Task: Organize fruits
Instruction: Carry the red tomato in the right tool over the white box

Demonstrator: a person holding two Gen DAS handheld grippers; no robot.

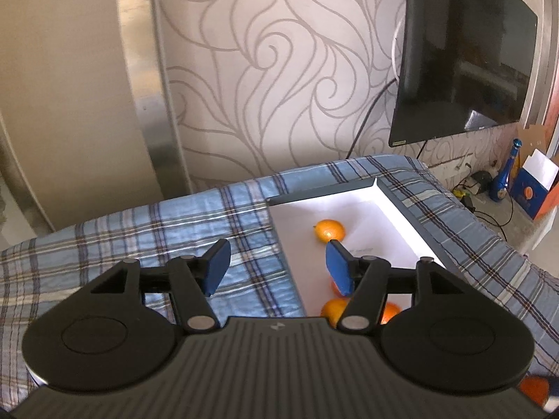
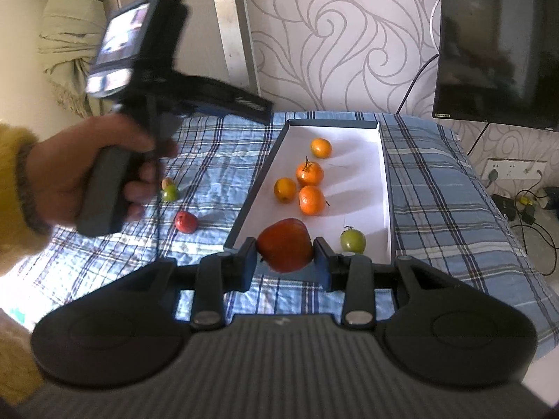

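My right gripper (image 2: 284, 256) is shut on a large red fruit (image 2: 284, 246), held above the near end of a white shallow box (image 2: 370, 188). The box holds several oranges (image 2: 309, 173) and a green fruit (image 2: 353, 240). On the cloth left of the box lie a small red fruit (image 2: 186, 222) and a green fruit (image 2: 170, 193). My left gripper (image 1: 276, 267) is open and empty above the box's left edge (image 1: 279, 241), with an orange (image 1: 329, 230) beyond it. The left gripper body (image 2: 139, 80) shows raised in the right wrist view.
A blue plaid cloth (image 2: 436, 188) covers the table. A black TV (image 2: 499, 42) hangs on the patterned wall at the right. Cables and a wall socket (image 2: 513, 169) are beyond the table's right side. A blue bottle (image 1: 503, 174) and boxes stand at far right.
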